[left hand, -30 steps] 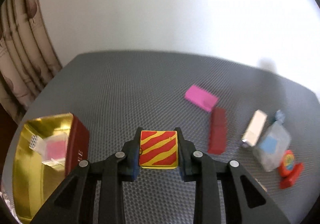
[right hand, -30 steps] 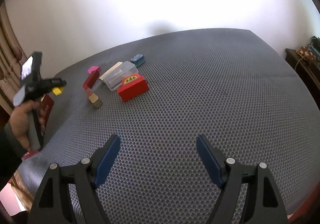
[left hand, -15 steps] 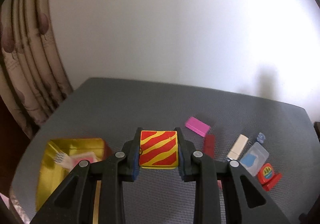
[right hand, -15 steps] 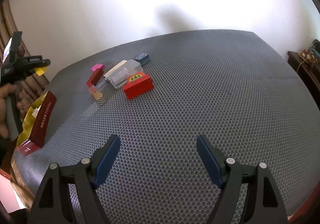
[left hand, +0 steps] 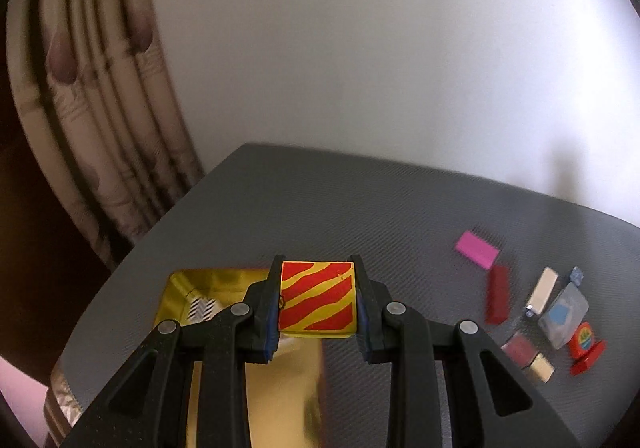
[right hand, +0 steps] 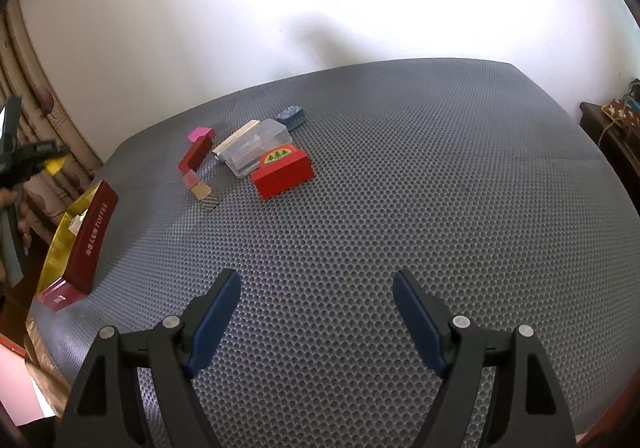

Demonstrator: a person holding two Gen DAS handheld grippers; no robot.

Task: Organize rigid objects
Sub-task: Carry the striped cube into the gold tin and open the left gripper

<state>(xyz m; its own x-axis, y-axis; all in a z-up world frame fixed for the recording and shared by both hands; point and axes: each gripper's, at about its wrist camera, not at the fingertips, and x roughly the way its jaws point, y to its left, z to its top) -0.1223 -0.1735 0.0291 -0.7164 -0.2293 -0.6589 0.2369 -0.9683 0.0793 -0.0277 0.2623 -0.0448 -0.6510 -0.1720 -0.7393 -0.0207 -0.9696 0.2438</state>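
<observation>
The left gripper (left hand: 317,298) clamps a yellow block with red stripes (left hand: 316,295), held in the air above the gold tin (left hand: 176,284) at the left edge of the gray desk (right hand: 400,187). Further right lie the pink block (left hand: 477,250), dark red bar (left hand: 497,300) and a blurred clear case (left hand: 564,314), probably plastic. The right gripper (right hand: 316,320) hovers with jaws spread wide, holding nothing.
</observation>
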